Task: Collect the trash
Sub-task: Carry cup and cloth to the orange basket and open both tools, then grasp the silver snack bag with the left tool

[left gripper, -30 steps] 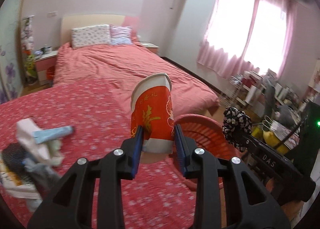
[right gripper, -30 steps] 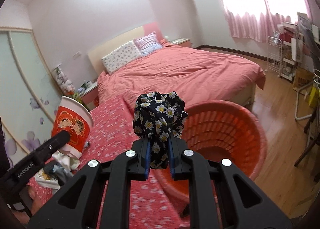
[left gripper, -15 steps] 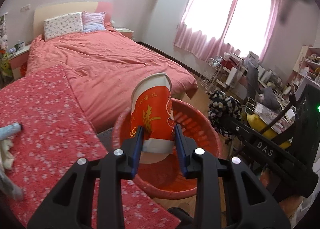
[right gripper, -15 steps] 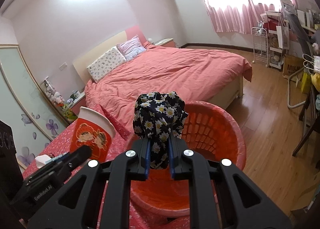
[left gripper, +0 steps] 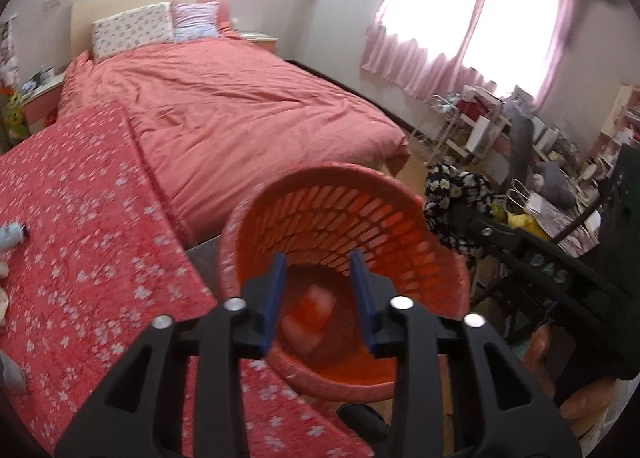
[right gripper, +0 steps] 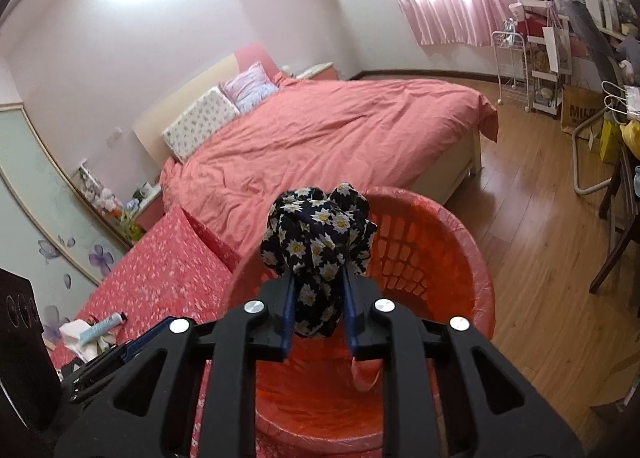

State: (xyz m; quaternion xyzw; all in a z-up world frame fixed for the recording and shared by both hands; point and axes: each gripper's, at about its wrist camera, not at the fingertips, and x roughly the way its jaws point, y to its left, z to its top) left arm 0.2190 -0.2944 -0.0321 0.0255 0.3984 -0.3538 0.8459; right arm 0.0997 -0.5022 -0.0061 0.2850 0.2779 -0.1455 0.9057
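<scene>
On the far left of the floral-clothed counter (left gripper: 92, 225) more trash waits: a small blue tube (right gripper: 102, 325) lying on crumpled white paper (right gripper: 74, 332), well apart from the basket. The left gripper (left gripper: 318, 294) hangs over the red slatted basket (left gripper: 404, 217), its jaws opening with nothing between them; the red paper cup (left gripper: 310, 316) is blurred below, inside the basket. To finish this release well, I judge the left hand should stay over the basket mouth until the cup has settled.

To the right, the right gripper (right gripper: 318, 308) also stands over the basket, and its jaws are opening. The black daisy-print cloth wad (right gripper: 318, 242) sits between the blue pads, still wedged there, and I cannot tell whether the pads press on it. Soft cloth may cling to a pad, so the jaws likely need to spread wider, perhaps with a slight downward tilt, with the wad kept well inside the rim.

The left wrist view alone shows the cup in the basket, and it shows the wad from the side, near the rim. The right wrist view alone shows the wad between the pads, the tube and paper on the counter, and the wooden floor (right gripper: 540, 225) beside the basket.
</scene>
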